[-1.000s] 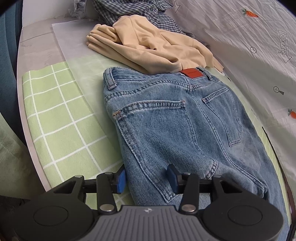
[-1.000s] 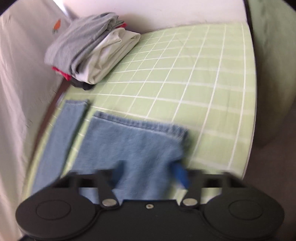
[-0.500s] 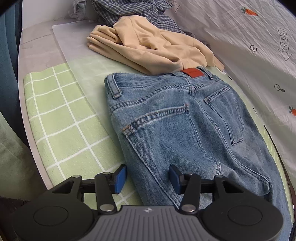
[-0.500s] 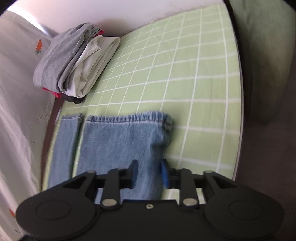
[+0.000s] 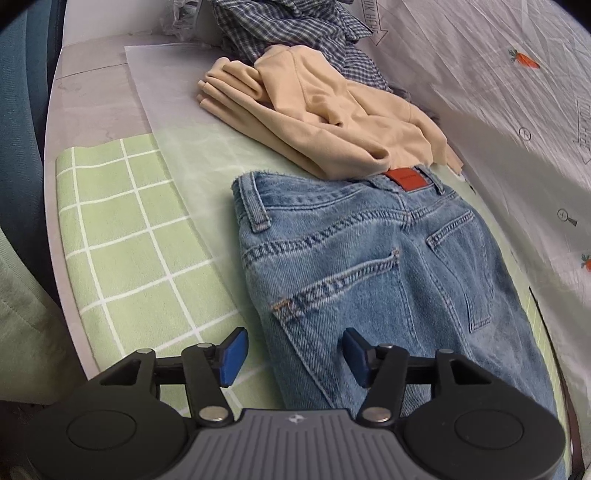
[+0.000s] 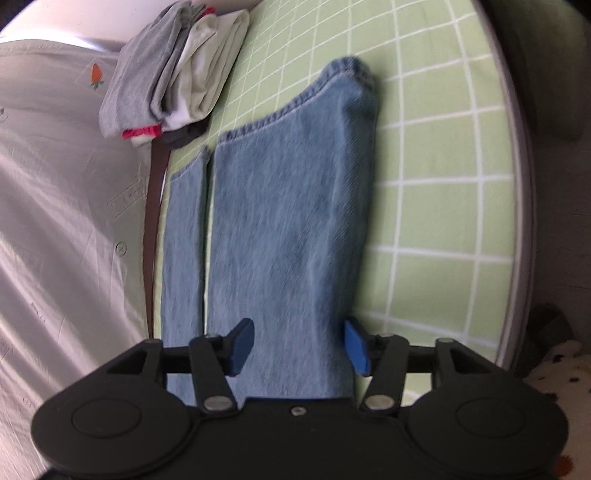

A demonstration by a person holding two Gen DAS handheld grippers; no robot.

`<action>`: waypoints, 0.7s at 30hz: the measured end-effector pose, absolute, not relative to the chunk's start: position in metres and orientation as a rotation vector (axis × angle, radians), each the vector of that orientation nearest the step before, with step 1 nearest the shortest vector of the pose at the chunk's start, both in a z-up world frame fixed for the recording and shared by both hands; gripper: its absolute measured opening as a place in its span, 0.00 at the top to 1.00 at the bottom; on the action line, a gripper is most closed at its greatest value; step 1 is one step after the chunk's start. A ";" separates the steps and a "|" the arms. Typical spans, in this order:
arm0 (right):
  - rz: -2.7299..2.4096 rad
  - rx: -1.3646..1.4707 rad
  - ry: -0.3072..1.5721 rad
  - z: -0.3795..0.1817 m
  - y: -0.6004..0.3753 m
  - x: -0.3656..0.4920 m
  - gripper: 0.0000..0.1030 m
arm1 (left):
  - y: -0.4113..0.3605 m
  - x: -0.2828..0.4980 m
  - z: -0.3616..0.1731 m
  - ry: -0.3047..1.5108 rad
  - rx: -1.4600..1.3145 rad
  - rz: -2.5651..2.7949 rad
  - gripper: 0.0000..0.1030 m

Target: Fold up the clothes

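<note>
**Both grippers open over the jeans, 1 at each end**

My left gripper (image 5: 291, 356) has its 2 blue pads spread wide with nothing between them. The left pad (image 5: 232, 356) hangs over the green checked mat (image 5: 110, 229); the right pad (image 5: 356, 357) sits above denim, so the near side edge of the jeans (image 5: 369, 280) runs up through the gap. I judge that I hold it here because that side seam, below the hip, is the natural place to grip for the next fold.

My right gripper (image 6: 299, 347) is likewise spread and holds nothing. The upper trouser leg (image 6: 288, 221) fills the space between its pads and reaches away to the hem; whether the pads touch the cloth I cannot tell, as this view is blurred. The second leg (image 6: 184, 240) shows as a narrow strip just beside it, so the legs are not stacked flush.

Further out on the left view, the waistband with its red patch (image 5: 408, 179) lies touching a tan garment (image 5: 325, 118), with a plaid shirt (image 5: 280, 33) behind it. On the right view, a stack of folded clothes (image 6: 173, 74) sits beyond the hems, apart from the jeans, likely where finished pieces go.
</note>
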State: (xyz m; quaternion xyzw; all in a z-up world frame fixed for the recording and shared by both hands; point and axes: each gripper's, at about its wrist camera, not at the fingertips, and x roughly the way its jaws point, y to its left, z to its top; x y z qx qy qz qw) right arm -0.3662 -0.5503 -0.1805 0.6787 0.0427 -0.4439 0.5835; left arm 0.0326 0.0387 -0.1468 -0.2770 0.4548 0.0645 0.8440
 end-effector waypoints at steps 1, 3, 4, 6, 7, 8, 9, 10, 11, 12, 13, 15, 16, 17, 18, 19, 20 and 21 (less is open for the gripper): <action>-1.026 1.576 0.107 -0.180 -0.550 -0.363 0.41 | 0.040 0.034 -0.147 0.957 -0.588 0.138 0.42; -1.052 1.546 0.121 -0.176 -0.553 -0.358 0.42 | 0.042 0.039 -0.147 0.950 -0.595 0.142 0.41; -1.069 1.530 0.128 -0.174 -0.555 -0.356 0.47 | 0.043 0.041 -0.147 0.947 -0.600 0.145 0.39; -1.177 1.492 0.139 -0.170 -0.560 -0.356 0.64 | 0.046 0.045 -0.147 0.938 -0.612 0.150 0.39; -1.192 1.495 0.125 -0.171 -0.564 -0.357 0.64 | 0.047 0.045 -0.147 0.930 -0.623 0.153 0.40; -1.208 1.497 0.111 -0.172 -0.567 -0.359 0.66 | 0.049 0.046 -0.147 0.921 -0.635 0.154 0.40; -1.221 1.502 0.098 -0.173 -0.570 -0.361 0.76 | 0.051 0.046 -0.147 0.914 -0.648 0.145 0.43; -1.221 1.530 0.086 -0.176 -0.573 -0.364 0.82 | 0.052 0.047 -0.148 0.909 -0.662 0.127 0.59; -1.220 1.559 0.073 -0.179 -0.575 -0.367 0.92 | 0.054 0.048 -0.149 0.904 -0.676 0.110 0.74; -1.211 1.588 0.039 -0.181 -0.574 -0.371 0.94 | 0.054 0.049 -0.147 0.900 -0.675 0.094 0.80; -1.200 1.602 0.002 -0.181 -0.572 -0.375 0.95 | 0.053 0.049 -0.144 0.896 -0.662 0.080 0.83; -1.202 1.594 -0.029 -0.174 -0.565 -0.381 0.95 | 0.053 0.048 -0.137 0.892 -0.653 0.053 0.86; -1.203 1.584 -0.041 -0.169 -0.561 -0.384 0.95 | 0.057 0.047 -0.133 0.891 -0.672 0.041 0.87; -1.200 1.570 -0.052 -0.162 -0.557 -0.387 0.95 | 0.062 0.045 -0.127 0.888 -0.704 0.030 0.87; -1.203 1.553 -0.068 -0.154 -0.553 -0.391 0.95 | 0.071 0.041 -0.120 0.881 -0.749 0.018 0.87; -1.195 1.558 -0.103 -0.147 -0.548 -0.397 0.95 | 0.077 0.037 -0.109 0.869 -0.770 0.006 0.87; -1.186 1.565 -0.138 -0.140 -0.543 -0.404 0.95 | 0.082 0.032 -0.095 0.852 -0.771 -0.006 0.87; -1.170 1.586 -0.182 -0.133 -0.538 -0.410 0.95 | 0.085 0.027 -0.080 0.834 -0.758 -0.018 0.87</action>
